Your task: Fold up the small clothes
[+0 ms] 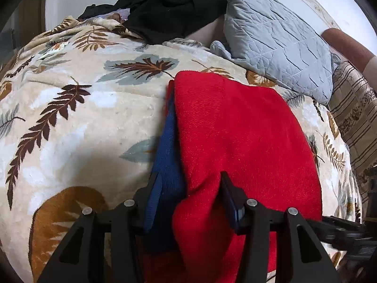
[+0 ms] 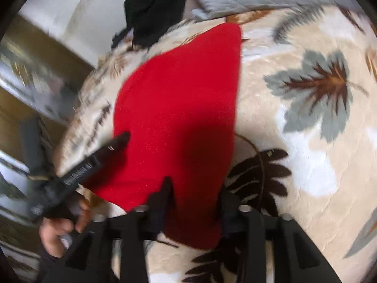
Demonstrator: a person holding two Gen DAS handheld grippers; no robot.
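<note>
A red garment (image 1: 245,136) with a blue inner part (image 1: 166,160) lies folded on a leaf-patterned blanket (image 1: 82,118). My left gripper (image 1: 188,184) has its near end bunched between the two fingers, gripping red and blue cloth. In the right wrist view the red garment (image 2: 179,99) stretches away from my right gripper (image 2: 195,188), whose fingers straddle its near corner with a gap between them. The left gripper (image 2: 117,141) shows there at the garment's left edge, held by a hand.
A black garment pile (image 1: 169,4) lies at the far side of the bed, next to a grey quilted pillow (image 1: 278,44). A striped cushion (image 1: 353,118) sits at the right. A wooden door or cabinet (image 2: 28,54) stands left of the bed.
</note>
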